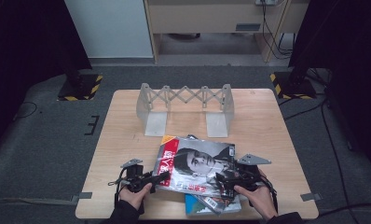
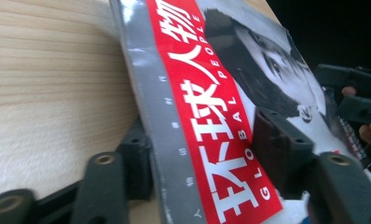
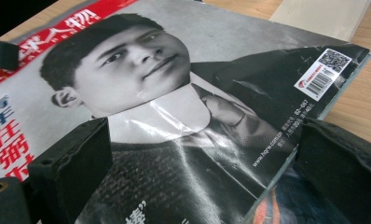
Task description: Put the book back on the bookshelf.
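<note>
Lower centre, high view: glossy red-banded portrait magazine (image 1: 197, 165) atop a blue-covered magazine (image 1: 207, 204). Left gripper (image 2: 207, 154) jaws close on its spine edge; right gripper (image 3: 197, 163) jaws straddle its lower edge, open. Grey accordion bookrack (image 1: 186, 107) stands above.

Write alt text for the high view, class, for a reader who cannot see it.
A person's two hands each hold a black gripper, the left gripper and right gripper at opposite sides of a magazine with a red title band, lying over another magazine on a wooden table. Behind stands an extendable metal book rack.
</note>
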The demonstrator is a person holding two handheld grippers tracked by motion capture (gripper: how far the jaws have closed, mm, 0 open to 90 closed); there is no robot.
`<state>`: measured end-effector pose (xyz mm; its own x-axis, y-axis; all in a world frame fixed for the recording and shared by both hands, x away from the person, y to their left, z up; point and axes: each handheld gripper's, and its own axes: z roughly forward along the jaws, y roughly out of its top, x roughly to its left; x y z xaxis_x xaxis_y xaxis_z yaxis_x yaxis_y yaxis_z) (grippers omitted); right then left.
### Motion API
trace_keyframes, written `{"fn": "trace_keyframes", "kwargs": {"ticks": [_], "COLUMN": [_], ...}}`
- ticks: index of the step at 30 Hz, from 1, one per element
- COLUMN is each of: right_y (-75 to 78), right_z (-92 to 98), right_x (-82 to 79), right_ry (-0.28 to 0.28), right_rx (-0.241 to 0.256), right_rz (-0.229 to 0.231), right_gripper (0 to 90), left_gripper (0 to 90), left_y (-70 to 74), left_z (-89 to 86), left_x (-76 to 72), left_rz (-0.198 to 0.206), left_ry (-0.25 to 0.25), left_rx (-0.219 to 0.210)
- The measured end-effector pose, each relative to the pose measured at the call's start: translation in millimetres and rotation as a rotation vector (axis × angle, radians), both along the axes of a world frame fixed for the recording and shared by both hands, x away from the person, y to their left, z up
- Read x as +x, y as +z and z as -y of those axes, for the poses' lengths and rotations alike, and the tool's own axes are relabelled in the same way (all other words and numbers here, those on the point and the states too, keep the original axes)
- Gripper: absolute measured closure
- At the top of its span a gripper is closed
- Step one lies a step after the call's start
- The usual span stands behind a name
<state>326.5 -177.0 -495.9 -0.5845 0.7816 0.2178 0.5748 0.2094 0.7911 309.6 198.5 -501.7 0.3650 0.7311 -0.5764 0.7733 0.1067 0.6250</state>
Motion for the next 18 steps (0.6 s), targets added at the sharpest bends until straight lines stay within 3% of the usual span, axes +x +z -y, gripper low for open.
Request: {"fn": "trace_keyframes", "kwargs": {"ticks": [2, 3, 4, 6, 8, 10, 11, 12, 13, 15, 18], "right_y": [-0.2, -0.1, -0.2, -0.1, -0.1, -0.3, -0.2, -0.2, -0.1, 0.0, 0.4], "right_z": [-0.2, -0.8, -0.6, 0.4, 0.0, -0.4, -1.3, -1.3, -1.5, -0.7, 0.5], "right_x": [-0.2, -0.5, -0.2, 0.4, -0.1, -0.1, -0.4, -0.3, -0.5, -0.2, 0.3], "right_ry": [0.0, -0.005, -0.004, -0.007, -0.009, -0.004, -0.003, -0.003, -0.006, -0.004, -0.004], "right_rx": [-0.001, 0.002, 0.001, 0.013, 0.011, 0.0, -0.008, -0.008, -0.004, -0.002, 0.006], "right_rz": [0.0, 0.0, -0.001, -0.004, -0.006, 0.001, 0.004, 0.004, 0.0, -0.002, -0.008], "right_gripper": [4.0, 3.9, 3.8, 3.8, 4.0, 3.8, 3.6, 3.6, 3.6, 4.1, 4.3], "left_gripper": [52.3, 55.4, 60.1, 62.8, 63.0, 65.2, 69.0, 71.3, 72.2, 73.1, 74.3], "left_y": [3.5, 9.4, 12.7, 14.8, 11.3, 9.3, 9.7, 9.7, 14.3, 18.4, 19.5], "left_z": [0.5, -1.5, -2.4, -0.2, 0.5, 0.6, 3.6, 3.6, 7.8, 7.4, 5.3], "left_x": [-2.8, -4.8, -5.1, -5.5, -4.5, -3.5, -2.9, -2.9, -3.3, -2.8, 0.0], "left_rz": [0.02, 0.068, 0.095, 0.13, 0.11, 0.101, 0.124, 0.124, 0.171, 0.197, 0.193], "left_ry": [0.025, 0.058, 0.063, 0.064, 0.062, 0.06, 0.049, 0.049, 0.033, 0.027, 0.024], "left_rx": [-0.007, -0.056, -0.069, -0.048, -0.015, -0.009, 0.041, 0.041, 0.094, 0.087, 0.063]}}
